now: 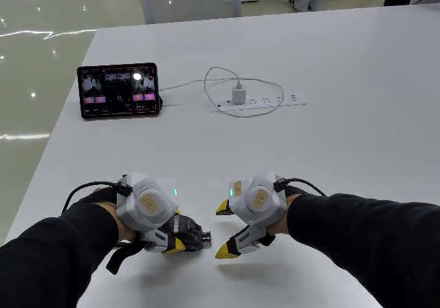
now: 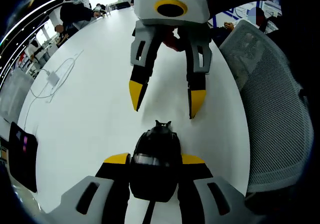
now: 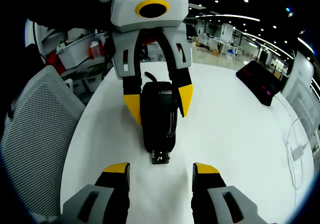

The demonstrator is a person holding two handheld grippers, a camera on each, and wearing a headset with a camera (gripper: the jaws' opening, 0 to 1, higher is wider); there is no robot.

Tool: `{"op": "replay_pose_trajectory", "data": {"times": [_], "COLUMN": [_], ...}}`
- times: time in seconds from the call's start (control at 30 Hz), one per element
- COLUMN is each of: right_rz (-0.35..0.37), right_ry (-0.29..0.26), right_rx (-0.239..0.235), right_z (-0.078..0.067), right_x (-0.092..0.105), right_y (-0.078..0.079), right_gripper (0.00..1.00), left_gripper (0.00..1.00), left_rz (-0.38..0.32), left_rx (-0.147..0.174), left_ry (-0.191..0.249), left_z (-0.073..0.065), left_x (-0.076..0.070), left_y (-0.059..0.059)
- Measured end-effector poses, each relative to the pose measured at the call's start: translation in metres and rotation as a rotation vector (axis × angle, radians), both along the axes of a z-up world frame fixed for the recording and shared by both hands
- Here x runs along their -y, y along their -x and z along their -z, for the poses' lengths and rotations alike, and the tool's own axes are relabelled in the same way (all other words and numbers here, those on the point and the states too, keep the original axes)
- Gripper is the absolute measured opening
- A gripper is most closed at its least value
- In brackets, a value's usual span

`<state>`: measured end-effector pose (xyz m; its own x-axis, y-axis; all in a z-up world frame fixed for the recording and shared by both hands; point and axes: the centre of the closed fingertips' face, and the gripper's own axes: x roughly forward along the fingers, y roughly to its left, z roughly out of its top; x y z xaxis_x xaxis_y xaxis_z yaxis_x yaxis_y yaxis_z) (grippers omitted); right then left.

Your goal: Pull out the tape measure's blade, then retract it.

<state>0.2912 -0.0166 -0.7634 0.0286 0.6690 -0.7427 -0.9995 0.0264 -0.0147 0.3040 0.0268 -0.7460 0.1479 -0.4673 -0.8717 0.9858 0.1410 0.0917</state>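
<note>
A black tape measure [image 1: 194, 235] rests low over the white table [image 1: 330, 150], and my left gripper [image 1: 180, 238] is shut on its case. In the left gripper view the tape measure [image 2: 155, 159] sits between my yellow-tipped jaws, its blade hook pointing ahead. My right gripper [image 1: 223, 230] faces it from a short distance, open and holding nothing. In the right gripper view the tape measure [image 3: 159, 115] hangs in the left gripper's jaws, and its hook end lies just beyond my open right gripper [image 3: 161, 168]. The right gripper [image 2: 166, 100] stands open, its tips just clear of the hook.
A tablet [image 1: 118, 90] with a lit screen lies at the back left. A white power strip [image 1: 260, 102] with a charger and looped cable lies behind the grippers. A grey mesh chair [image 2: 272, 104] stands beside the table's near edge.
</note>
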Motion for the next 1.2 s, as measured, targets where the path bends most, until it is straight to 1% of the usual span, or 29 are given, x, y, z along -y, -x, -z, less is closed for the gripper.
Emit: {"op": "replay_pose_trajectory", "data": {"times": [0.1,0.23,0.3,0.43,0.53,0.67,0.8,0.83,0.87,0.97,1.07,1.13,1.2], "right_rz": [-0.003,0.014,0.014,0.003,-0.005,-0.02,-0.029,-0.027,-0.032,-0.037,-0.025,-0.013,-0.012], "right_ry": [0.005,0.001,0.003,0.012,0.014,0.02,0.026,0.031,0.031,0.047,0.05,0.065,0.071], "right_rx": [0.0,0.016,0.011,0.008,0.004,0.006,0.003,0.016,0.011,0.019,0.001,-0.016,-0.015], "right_z": [0.001,0.003,0.005,0.008,0.01,0.014,0.014,0.015,0.015,0.018,0.016,0.016,0.018], "right_x": [-0.003,-0.007,-0.008,-0.01,-0.013,-0.017,-0.019,-0.019,-0.019,-0.019,-0.019,-0.019,-0.02], "right_y": [-0.002,-0.008,-0.009,-0.007,-0.005,-0.002,0.001,-0.001,0.0,0.0,-0.001,-0.001,-0.001], "right_gripper": [0.43,0.33,0.31,0.29,0.3,0.21,0.15,0.13,0.13,0.13,0.13,0.13,0.13], "left_gripper": [0.31,0.31,0.31,0.31,0.31,0.31,0.31,0.31,0.31,0.31,0.31,0.31,0.31], "left_rz": [0.0,-0.001,-0.001,-0.002,-0.003,-0.003,-0.004,-0.004,-0.004,-0.005,-0.008,-0.01,-0.01], "left_rx": [-0.002,-0.002,-0.003,-0.006,-0.006,-0.008,-0.006,-0.006,-0.006,-0.005,-0.004,-0.005,-0.005], "left_ry": [0.001,0.002,0.002,0.001,0.003,0.003,0.002,0.002,0.002,0.003,0.008,0.01,0.01], "left_z": [0.0,0.0,0.0,0.0,0.0,0.0,0.0,0.0,0.0,0.0,0.0,0.0,0.0], "left_x": [0.0,0.0,0.001,0.0,0.0,0.0,0.0,0.0,0.0,0.0,0.0,0.0,0.0], "left_y": [0.0,0.0,0.0,0.0,0.0,0.0,0.0,0.0,0.0,0.0,0.0,0.0,0.0]}}
